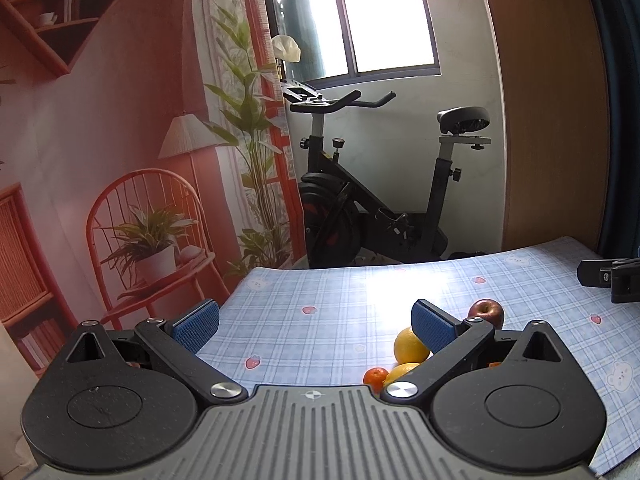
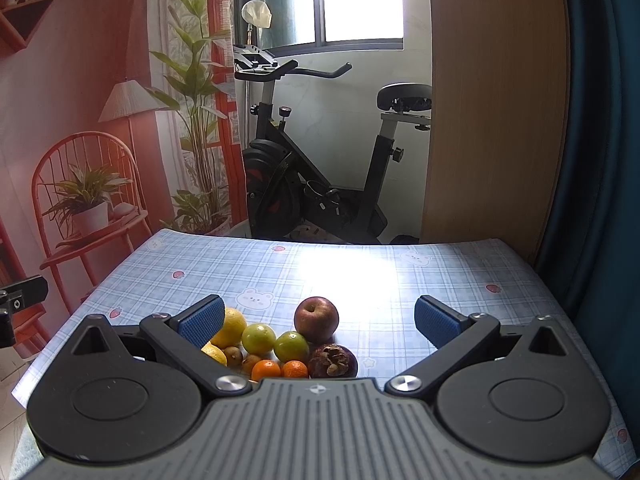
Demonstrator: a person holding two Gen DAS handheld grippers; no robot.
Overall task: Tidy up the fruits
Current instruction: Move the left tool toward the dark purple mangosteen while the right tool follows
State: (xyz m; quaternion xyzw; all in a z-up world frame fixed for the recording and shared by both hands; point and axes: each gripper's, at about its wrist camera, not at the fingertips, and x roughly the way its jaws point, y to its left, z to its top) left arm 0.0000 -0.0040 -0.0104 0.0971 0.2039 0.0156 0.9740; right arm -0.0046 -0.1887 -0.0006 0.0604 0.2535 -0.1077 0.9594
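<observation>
The fruits sit bunched together on the table near its front edge, toward the left half. The apple lies farthest back in the cluster. Before it, the mangosteen sits at the right end, with two round citrus fruits to its left and the largest citrus leftmost. Two tangerines lie nearest the front edge, with two kiwis just left of them. An exercise bike stands behind the table's far edge.

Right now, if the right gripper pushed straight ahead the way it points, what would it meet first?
Likely the red apple, roughly centred between the open right gripper fingers. The mangosteen lies nearer but lower, so it could come first; depth is unclear.
</observation>
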